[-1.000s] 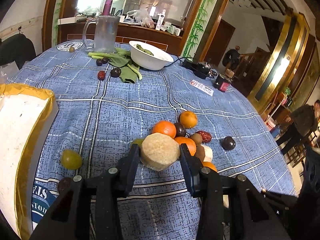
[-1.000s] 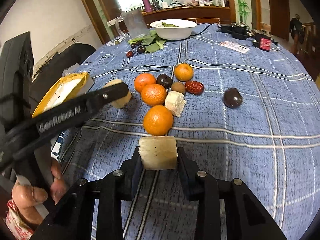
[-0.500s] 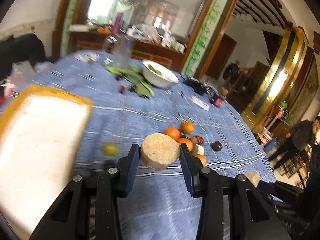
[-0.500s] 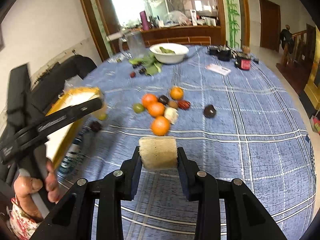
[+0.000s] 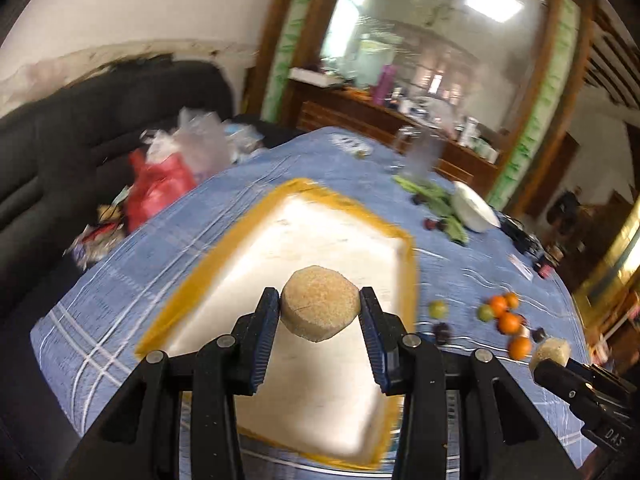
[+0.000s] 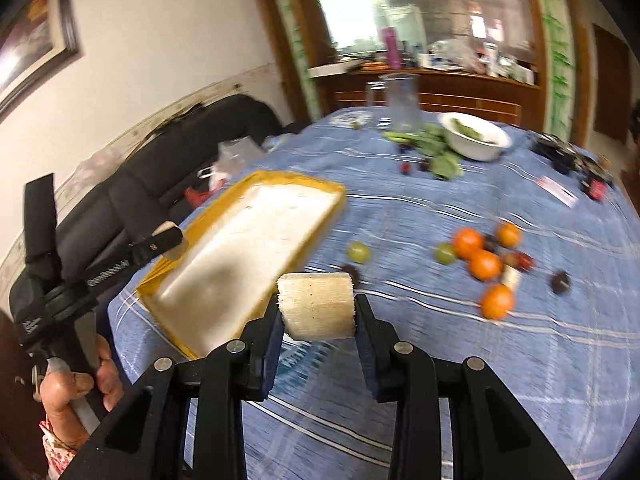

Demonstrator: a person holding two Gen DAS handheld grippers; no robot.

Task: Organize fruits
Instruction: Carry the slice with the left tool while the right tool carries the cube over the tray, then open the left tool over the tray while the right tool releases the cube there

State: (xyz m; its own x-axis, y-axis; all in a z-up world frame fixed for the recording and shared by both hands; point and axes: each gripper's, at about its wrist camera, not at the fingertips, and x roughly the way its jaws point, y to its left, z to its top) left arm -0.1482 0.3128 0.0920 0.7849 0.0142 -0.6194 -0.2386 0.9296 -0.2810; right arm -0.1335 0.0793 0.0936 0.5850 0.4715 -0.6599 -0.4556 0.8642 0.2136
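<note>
A round tan fruit chunk is clamped in the left gripper and has been carried from the fruit pile to above the yellow-rimmed tray. A pale cylindrical piece is gripped by the right gripper, raised over the counter beside the tray. Release into the tray seems due next.

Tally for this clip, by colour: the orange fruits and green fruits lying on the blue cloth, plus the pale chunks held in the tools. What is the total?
Orange fruits: 4
Green fruits: 2
Pale chunks held: 2, the round chunk in the left tool and the fibrous chunk in the right tool
Total: 8
</note>
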